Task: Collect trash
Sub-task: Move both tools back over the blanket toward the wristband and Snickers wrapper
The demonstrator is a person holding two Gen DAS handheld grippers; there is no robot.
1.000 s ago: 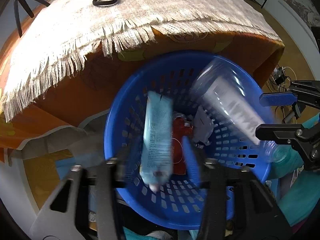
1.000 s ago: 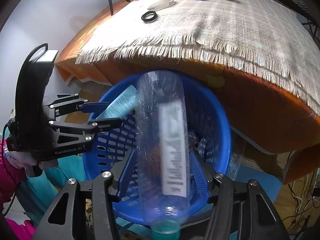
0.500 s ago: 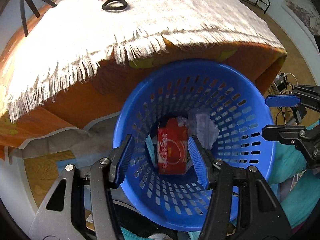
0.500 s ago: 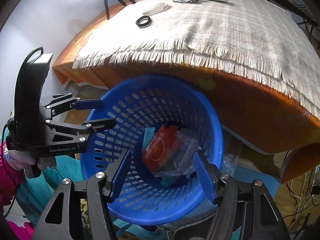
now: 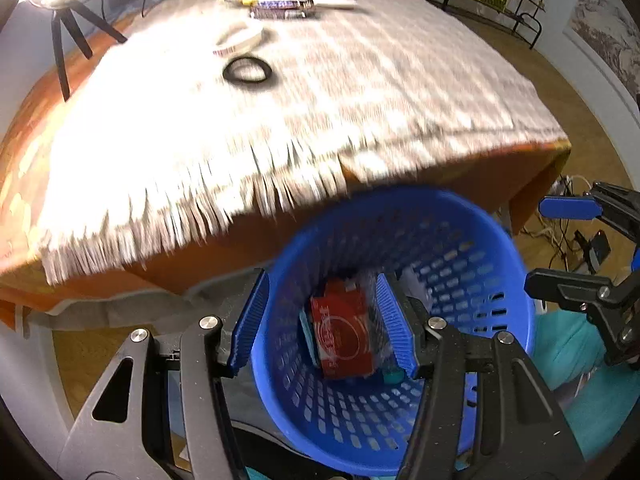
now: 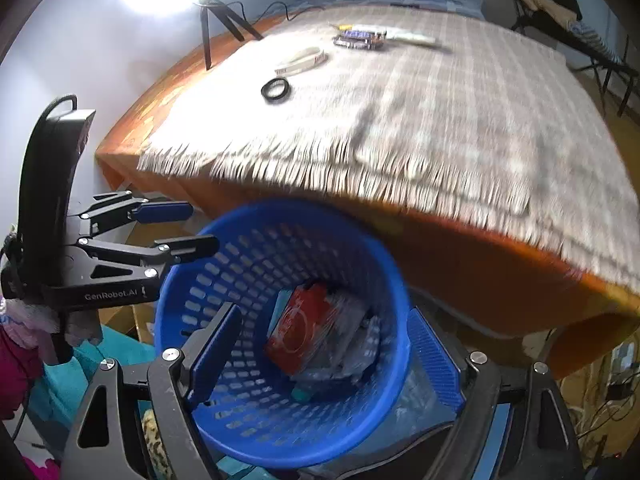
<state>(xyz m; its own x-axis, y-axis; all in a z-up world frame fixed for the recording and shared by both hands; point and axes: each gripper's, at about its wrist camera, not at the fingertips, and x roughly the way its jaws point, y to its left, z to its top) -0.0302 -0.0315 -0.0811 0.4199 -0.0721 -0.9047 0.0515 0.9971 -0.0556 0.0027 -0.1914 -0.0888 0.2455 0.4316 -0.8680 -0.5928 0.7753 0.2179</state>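
Note:
A blue perforated basket (image 5: 472,232) stands on the floor in front of the table; it also shows in the right wrist view (image 6: 248,240). Inside lie a red packet (image 5: 342,332), a clear plastic bottle (image 6: 352,344) and other wrappers. My left gripper (image 5: 320,320) is open and empty above the basket's left side. My right gripper (image 6: 320,344) is open and empty above the basket. On the table lie candy bar wrappers (image 5: 280,6), a white band (image 5: 240,38) and a black ring (image 5: 248,70).
A fringed beige cloth (image 5: 320,100) covers the orange-draped table (image 6: 480,264). A lamp on a black tripod (image 6: 216,12) stands at the far left corner. Teal fabric (image 5: 568,344) lies beside the basket. Cables lie on the floor at right.
The light-blue wrapper and the clear bottle dropped from the grippers into the basket. Both grippers now stand open and have lifted, with more of the tabletop in view.

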